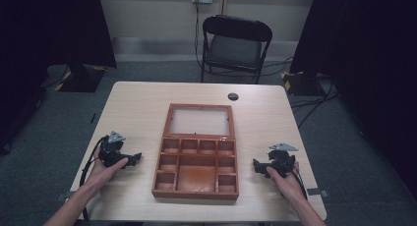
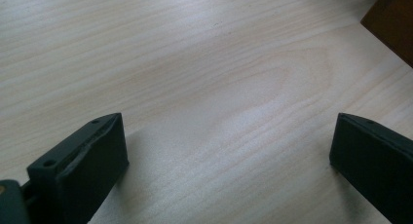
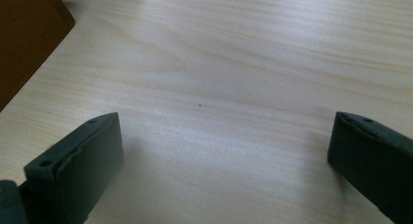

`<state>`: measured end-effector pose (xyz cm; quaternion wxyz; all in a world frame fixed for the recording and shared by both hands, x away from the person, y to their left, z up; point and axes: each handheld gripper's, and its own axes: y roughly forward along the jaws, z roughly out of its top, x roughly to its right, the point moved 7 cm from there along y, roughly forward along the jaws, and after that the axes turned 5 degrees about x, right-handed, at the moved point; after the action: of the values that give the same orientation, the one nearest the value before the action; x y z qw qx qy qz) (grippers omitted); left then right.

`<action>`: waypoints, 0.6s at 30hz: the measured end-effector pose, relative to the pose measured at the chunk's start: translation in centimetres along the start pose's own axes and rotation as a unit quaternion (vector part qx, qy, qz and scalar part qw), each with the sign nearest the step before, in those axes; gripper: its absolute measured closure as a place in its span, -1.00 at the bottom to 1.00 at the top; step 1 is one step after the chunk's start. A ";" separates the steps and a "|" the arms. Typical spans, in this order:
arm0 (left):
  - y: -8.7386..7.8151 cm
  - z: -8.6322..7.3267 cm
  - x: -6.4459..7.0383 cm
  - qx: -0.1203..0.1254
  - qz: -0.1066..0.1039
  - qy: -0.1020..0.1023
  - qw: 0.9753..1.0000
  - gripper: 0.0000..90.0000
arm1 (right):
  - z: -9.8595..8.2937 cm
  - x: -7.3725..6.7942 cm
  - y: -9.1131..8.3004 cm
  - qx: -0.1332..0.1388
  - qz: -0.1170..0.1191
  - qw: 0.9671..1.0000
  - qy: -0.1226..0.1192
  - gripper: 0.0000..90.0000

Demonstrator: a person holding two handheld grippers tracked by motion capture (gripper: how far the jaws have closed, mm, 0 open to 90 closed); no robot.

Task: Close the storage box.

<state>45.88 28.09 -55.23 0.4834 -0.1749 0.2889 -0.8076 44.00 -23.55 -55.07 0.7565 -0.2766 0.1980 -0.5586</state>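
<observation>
A brown wooden box [image 1: 196, 168] with several small compartments lies open in the middle of the table, its glass-paned lid [image 1: 200, 122] folded back flat behind it. My left gripper [image 1: 135, 157] rests on the table left of the box, open, with bare wood between its jaws [image 2: 229, 151]. My right gripper [image 1: 256, 165] rests to the right of the box, also open over bare wood [image 3: 226, 151]. A corner of the box [image 2: 392, 19] shows at the upper right of the left gripper view, and another corner of the box [image 3: 27, 34] at the upper left of the right gripper view.
The light wooden table [image 1: 137, 103] has a round cable hole [image 1: 233, 96] near its far edge. A black folding chair [image 1: 235, 46] stands behind the table. Dark curtains hang at both sides, and cables lie on the grey floor.
</observation>
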 end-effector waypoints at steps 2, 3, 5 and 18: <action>0.0 0.0 0.0 0.000 0.000 0.001 1.000 -1.00 | -0.1 0.1 -0.1 -0.001 0.002 1.000 -0.001 -1.00; 0.0 0.0 0.0 0.000 0.001 0.001 1.000 -1.00 | -0.1 0.2 -0.1 -0.001 0.002 1.000 -0.001 -1.00; 0.0 0.1 0.0 -0.002 0.004 -0.001 1.000 -1.00 | 0.0 0.2 -0.1 -0.001 0.004 1.000 -0.002 -1.00; -0.4 1.0 0.7 0.010 -0.007 -0.021 1.000 -0.62 | 0.8 0.5 -0.7 0.004 0.012 1.000 0.011 -0.72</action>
<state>45.85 27.32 -54.18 0.4856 -0.1885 0.2698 -0.8098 44.06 -24.03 -54.03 0.7616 -0.2653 0.2078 -0.5536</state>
